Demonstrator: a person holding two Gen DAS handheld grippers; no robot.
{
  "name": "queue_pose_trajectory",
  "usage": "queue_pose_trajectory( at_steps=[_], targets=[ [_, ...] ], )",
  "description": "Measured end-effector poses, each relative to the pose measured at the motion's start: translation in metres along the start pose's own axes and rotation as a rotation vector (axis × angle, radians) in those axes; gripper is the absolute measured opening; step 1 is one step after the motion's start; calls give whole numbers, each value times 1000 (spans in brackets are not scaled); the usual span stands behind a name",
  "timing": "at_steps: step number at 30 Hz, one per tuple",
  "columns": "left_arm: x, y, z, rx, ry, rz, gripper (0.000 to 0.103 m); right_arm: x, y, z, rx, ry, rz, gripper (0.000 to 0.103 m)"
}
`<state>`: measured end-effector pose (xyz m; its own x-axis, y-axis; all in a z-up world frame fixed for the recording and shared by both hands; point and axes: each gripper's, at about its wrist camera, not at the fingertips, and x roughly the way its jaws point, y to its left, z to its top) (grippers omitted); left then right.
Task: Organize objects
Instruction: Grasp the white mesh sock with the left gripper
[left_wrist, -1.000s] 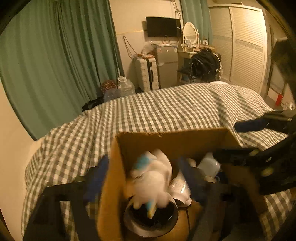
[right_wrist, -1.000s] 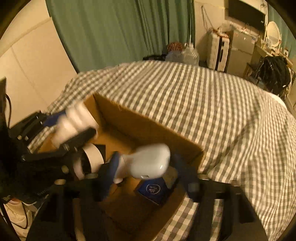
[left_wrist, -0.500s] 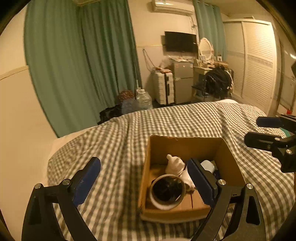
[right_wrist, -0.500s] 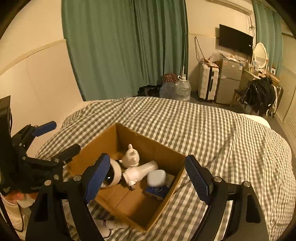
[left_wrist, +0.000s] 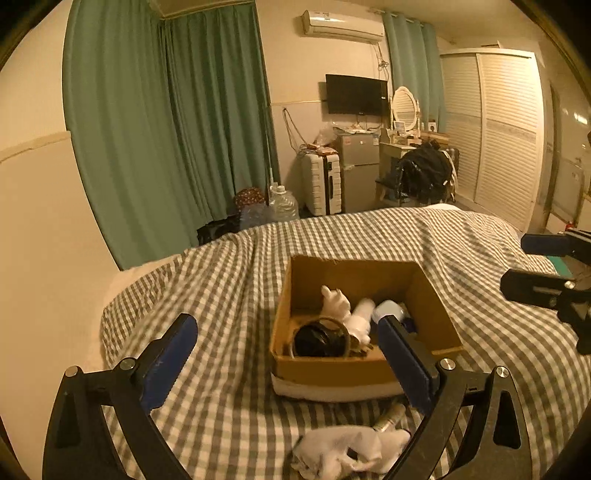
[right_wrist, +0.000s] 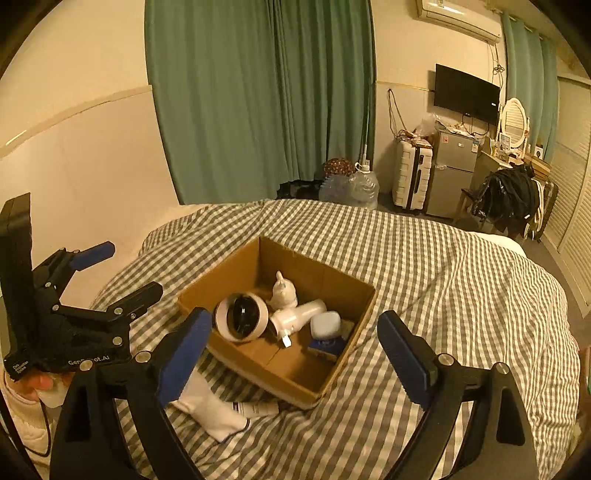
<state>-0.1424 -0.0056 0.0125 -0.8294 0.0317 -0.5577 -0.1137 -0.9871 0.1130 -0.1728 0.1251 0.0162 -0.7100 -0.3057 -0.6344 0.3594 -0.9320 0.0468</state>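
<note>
An open cardboard box sits on the checked bed. Inside lie a round white camera with a black lens, a small white figurine, a white bottle, a pale rounded case and a blue box. My left gripper is open and empty, above the box's near side. My right gripper is open and empty, above the box. Each gripper shows in the other's view, the left one and the right one.
A white cloth and a small tube lie on the checked bedcover by the box's near side. Green curtains, a suitcase, a fridge and a wardrobe stand beyond the bed.
Both grippers opened, let go of the white figurine and the pale case into the box, and drew back and up from it.
</note>
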Motion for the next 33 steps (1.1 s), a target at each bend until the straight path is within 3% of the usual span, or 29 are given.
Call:
queue_pose_trajectory(
  at_steps=[10, 15, 23, 29, 33],
  targets=[
    [33, -23, -59, 11, 96, 56, 101, 49, 8, -56, 17, 99, -58, 92],
    [55, -40, -89, 29, 173, -5, 101, 75, 4, -71, 12, 150, -97, 92],
    [98, -56, -126, 54, 317, -82, 101, 92, 2, -86, 30, 188, -79, 92],
    [96, -43, -126, -33, 311, -131, 83, 94, 3, -92, 48, 193, -73, 92],
    [79, -37, -121, -43, 287, -70, 79, 91, 6, -97, 71, 189, -60, 92]
  ],
)
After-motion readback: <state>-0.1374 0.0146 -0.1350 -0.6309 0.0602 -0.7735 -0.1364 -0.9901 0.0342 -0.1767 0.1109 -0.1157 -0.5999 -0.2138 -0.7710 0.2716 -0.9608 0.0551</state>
